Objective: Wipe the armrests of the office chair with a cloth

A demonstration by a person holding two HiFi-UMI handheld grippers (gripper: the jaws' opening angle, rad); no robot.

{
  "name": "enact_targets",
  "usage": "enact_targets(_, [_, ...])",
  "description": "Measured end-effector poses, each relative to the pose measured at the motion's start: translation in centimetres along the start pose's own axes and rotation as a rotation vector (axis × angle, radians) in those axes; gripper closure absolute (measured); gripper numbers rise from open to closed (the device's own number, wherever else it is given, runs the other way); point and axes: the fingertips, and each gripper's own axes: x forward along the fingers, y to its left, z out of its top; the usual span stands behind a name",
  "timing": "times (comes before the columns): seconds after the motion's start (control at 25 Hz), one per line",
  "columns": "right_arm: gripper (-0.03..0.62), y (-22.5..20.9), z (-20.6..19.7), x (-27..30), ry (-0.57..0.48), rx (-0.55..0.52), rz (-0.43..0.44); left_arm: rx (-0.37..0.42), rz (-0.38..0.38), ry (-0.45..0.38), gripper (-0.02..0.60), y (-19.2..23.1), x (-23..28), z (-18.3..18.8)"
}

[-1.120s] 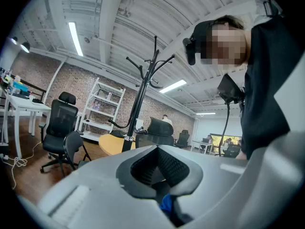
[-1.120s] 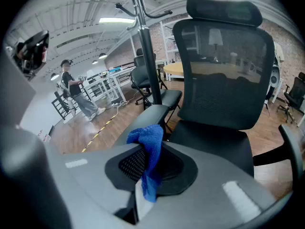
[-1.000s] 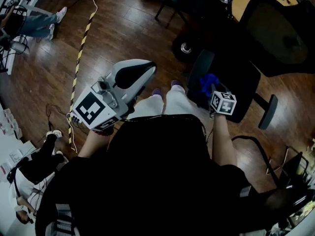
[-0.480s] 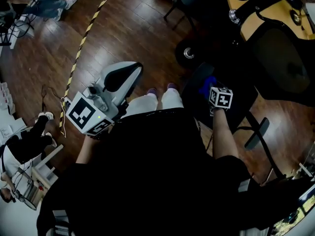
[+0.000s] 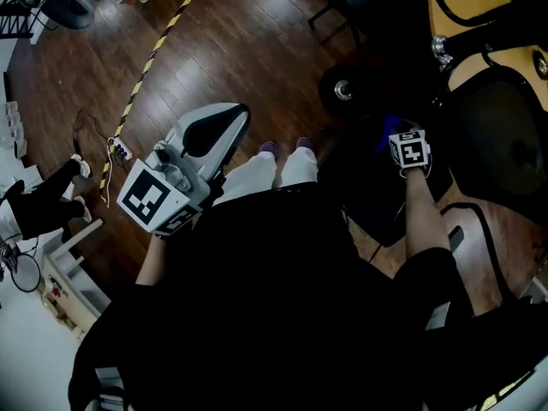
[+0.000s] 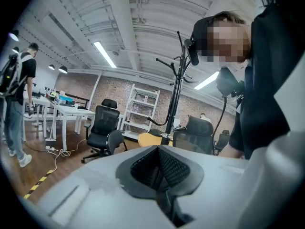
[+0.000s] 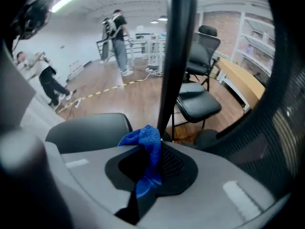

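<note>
My right gripper (image 7: 147, 162) is shut on a blue cloth (image 7: 145, 147) that bunches up out of the jaws. In the head view the right gripper (image 5: 396, 137) hangs over the black office chair (image 5: 377, 195), the blue cloth (image 5: 387, 129) showing at its tip. A dark grey padded chair part (image 7: 90, 127) lies just beyond the cloth; whether it is the seat or an armrest I cannot tell. A black upright bar (image 7: 177, 56) and the mesh backrest (image 7: 281, 128) stand close by. My left gripper (image 6: 159, 168) is shut and holds nothing; in the head view the left gripper (image 5: 216, 131) stays raised at the left.
The floor is dark wood (image 5: 214, 50) with a yellow-black tape line (image 5: 141, 80). A yellow desk (image 5: 479, 24) stands at the upper right. Other office chairs (image 6: 102, 128), white tables (image 6: 66, 111) and people (image 7: 116, 37) are across the room. My feet (image 5: 282, 148) are beside the chair.
My right gripper with the cloth has moved right, toward the backrest side of the chair. The left gripper has hardly shifted. The head view has turned, sliding the floor and chair in frame.
</note>
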Motion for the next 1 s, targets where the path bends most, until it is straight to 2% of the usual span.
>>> enact_targets(0.08, [0.556,0.2,0.8,0.5,0.030,-0.123,0.038,-0.038,0.019,-0.029,0.575,0.6,-0.2,0.1])
enact_targets(0.2, [0.556,0.3,1.6,1.1,0.055,-0.234,0.061,-0.050,0.049,-0.031,0.575,1.4,-0.7,-0.3])
enact_targets(0.4, [0.557,1.1,3.0,1.8,0.071,-0.266,0.066,-0.054,0.086,-0.041,0.575,2.3,-1.8,-0.1])
enact_targets(0.52, [0.557,2.1,5.0,2.2,0.060,-0.333,0.077,-0.048,0.085,-0.030,0.575,2.5,-2.3,-0.3])
enact_targets(0.64, [0.559,3.2,5.9,2.7,0.062,-0.338,0.087,-0.049,0.086,-0.013,0.575,2.9,-2.7,-0.7])
enact_targets(0.8, [0.559,3.5,6.2,2.9,0.068,-0.338,0.045,-0.100,0.155,-0.021,0.575,5.3,-3.5,-0.9])
enact_targets(0.92, [0.560,3.5,6.2,2.7,0.058,-0.378,0.014,-0.079,0.159,-0.028,0.575,5.7,-3.6,-0.7])
enact_targets(1.0, [0.560,4.3,6.6,2.4,0.041,-0.395,0.031,-0.060,0.151,-0.023,0.575,5.6,-4.0,-0.5])
